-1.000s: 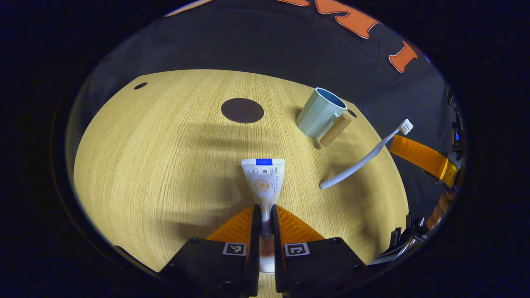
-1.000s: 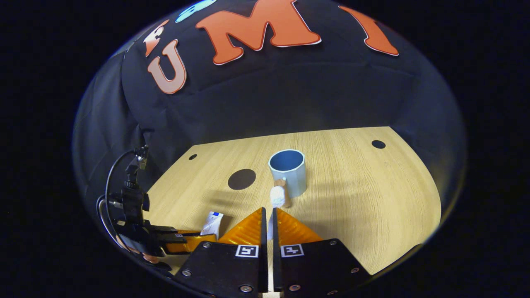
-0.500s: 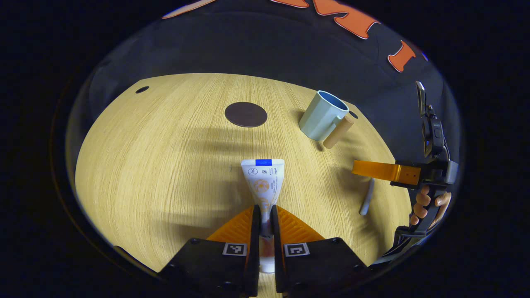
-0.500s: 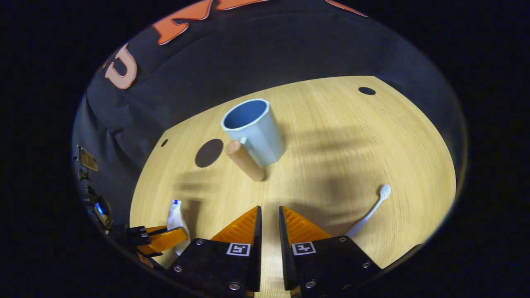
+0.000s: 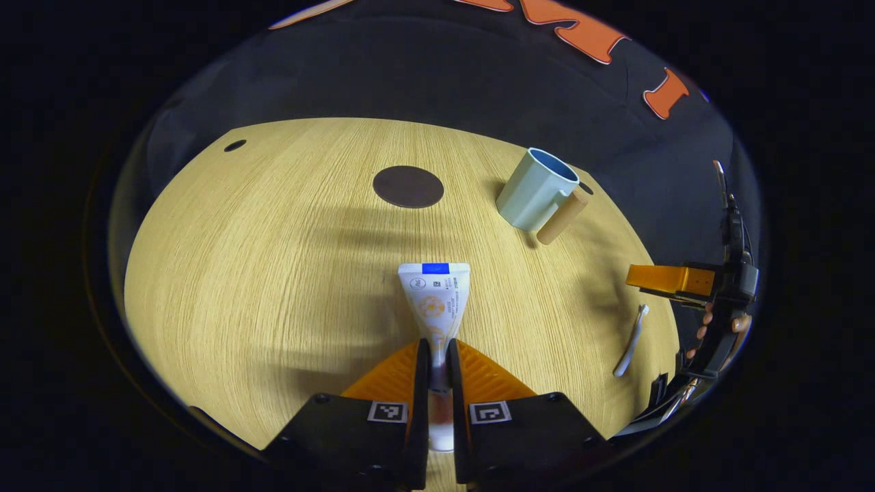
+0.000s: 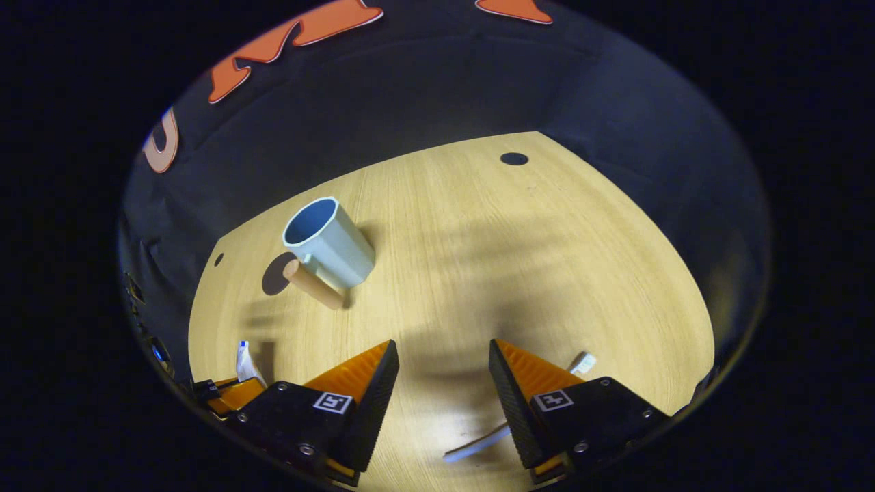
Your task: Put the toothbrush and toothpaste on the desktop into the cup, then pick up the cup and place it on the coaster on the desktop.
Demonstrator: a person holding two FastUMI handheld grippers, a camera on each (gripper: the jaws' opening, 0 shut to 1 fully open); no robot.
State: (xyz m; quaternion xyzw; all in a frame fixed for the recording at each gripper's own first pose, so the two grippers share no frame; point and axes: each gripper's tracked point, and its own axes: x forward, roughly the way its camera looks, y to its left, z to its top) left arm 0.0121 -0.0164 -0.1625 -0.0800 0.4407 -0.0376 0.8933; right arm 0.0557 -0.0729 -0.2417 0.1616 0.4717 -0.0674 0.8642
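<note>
While my left gripper pinches the toothpaste between both fingers, the tube's flat crimped end points out over the middle of the desktop. My right gripper is spread wide, nothing between its fingers. The toothbrush lies flat on the wood under it, the handle showing in the gap and the bristle end poking out past the right finger. From the left gripper view the toothbrush sits near the desktop's right edge, just below the right gripper and the hand holding it. The cup stands upright toward the far right edge, its wooden handle facing me. The coaster lies left of the cup, well apart from it, near the far edge.
</note>
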